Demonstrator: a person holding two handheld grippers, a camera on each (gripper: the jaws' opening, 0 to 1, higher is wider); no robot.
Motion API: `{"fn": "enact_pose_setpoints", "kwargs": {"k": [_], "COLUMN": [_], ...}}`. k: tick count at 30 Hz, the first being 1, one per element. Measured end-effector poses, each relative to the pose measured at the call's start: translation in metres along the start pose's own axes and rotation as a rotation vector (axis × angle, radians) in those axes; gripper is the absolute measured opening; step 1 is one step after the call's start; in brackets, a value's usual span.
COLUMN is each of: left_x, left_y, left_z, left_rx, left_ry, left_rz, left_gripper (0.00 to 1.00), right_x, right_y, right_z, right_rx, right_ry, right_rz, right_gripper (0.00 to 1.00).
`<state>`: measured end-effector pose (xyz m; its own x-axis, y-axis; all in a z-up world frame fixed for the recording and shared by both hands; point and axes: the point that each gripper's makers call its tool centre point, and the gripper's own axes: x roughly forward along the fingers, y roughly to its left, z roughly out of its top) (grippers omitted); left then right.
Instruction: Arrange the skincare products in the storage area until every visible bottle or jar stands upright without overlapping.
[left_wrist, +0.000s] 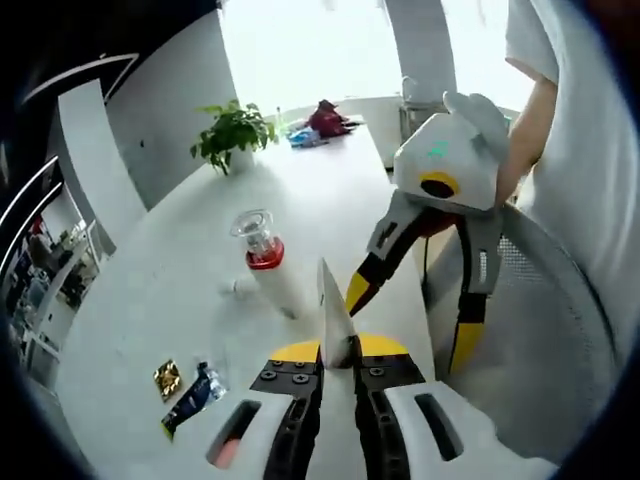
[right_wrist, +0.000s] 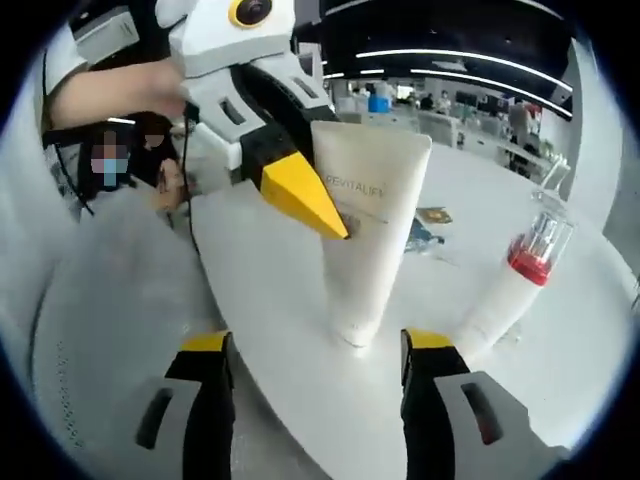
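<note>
Left tongs (right_wrist: 335, 225) clamped on white tube (right_wrist: 362, 235), tube standing cap-down on table (right_wrist: 560, 340). Right tongs (right_wrist: 315, 375) wide, empty.

A white worktop (left_wrist: 340, 190) carries a white tube (right_wrist: 362, 240) standing on its cap just ahead of the right fingers (right_wrist: 428, 352). Beside it stands a bottle (right_wrist: 515, 285) with a red collar. Two small packets (left_wrist: 185, 388) lie left of the left fingers (left_wrist: 296, 352), with a potted plant (left_wrist: 232, 135) far beyond.

The left gripper (left_wrist: 337, 345) has its two jaws pressed together on a white tube (left_wrist: 333, 318), holding it by the flat end. The right gripper (right_wrist: 315, 350) has its jaws spread wide, with nothing between them. A bare forearm (left_wrist: 527, 135) reaches down to the right gripper from above.
</note>
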<state>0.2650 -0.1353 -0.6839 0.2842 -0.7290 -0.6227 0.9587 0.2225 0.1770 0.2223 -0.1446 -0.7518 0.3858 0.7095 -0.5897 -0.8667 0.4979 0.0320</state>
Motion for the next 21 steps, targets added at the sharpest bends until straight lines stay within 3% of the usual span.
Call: {"fn": "enact_pose_setpoints", "kwargs": {"k": [10,21], "left_x": [0.013,0.031], "left_y": [0.019,0.048], "left_z": [0.008,0.017], "left_rx": [0.030,0.050], "left_ry": [-0.010,-0.018], "left_rz": [0.018,0.038], "left_gripper": [0.16,0.16], "right_x": [-0.023,-0.032], "right_y": [-0.021,-0.028], "right_z": [-0.003,-0.007], "right_rx": [0.098,0.170], "right_ry": [0.004,0.005], "right_rz": [-0.115,-0.172], "right_gripper": [0.80,0.91]}}
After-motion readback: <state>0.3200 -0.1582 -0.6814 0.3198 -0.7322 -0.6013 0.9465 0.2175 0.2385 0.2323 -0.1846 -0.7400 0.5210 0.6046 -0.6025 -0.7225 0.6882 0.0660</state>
